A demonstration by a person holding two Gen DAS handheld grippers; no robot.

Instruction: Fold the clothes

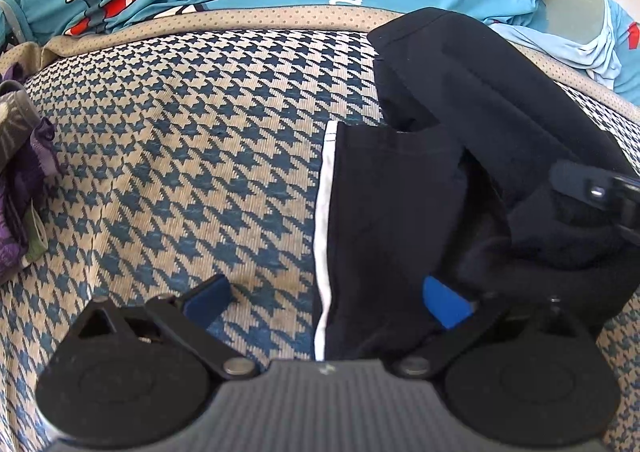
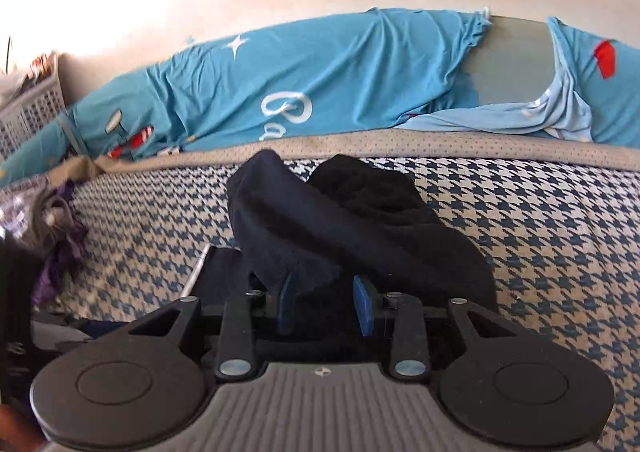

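A black garment [image 1: 400, 212] with a white stripe [image 1: 325, 236] along its left edge lies crumpled on the houndstooth bed cover [image 1: 180, 152]. My left gripper [image 1: 328, 304] is open wide. The striped edge runs between its fingers, and its right pad [image 1: 444, 308] rests against the black fabric. In the right wrist view the same garment [image 2: 340, 220] is heaped just ahead of me. My right gripper [image 2: 325, 306] is partly open, with black cloth lying loose between its blue pads [image 2: 363, 308]. A piece of the right gripper's frame [image 1: 596, 188] shows on the heap's right side.
Blue cartoon-print bedding [image 2: 320, 84] lies bunched along the far side against the wall. A purple and grey pile of clothes [image 1: 20, 180] sits at the left. A white laundry basket [image 2: 32, 112] stands at the far left. Bare houndstooth cover [image 2: 540, 232] lies right of the garment.
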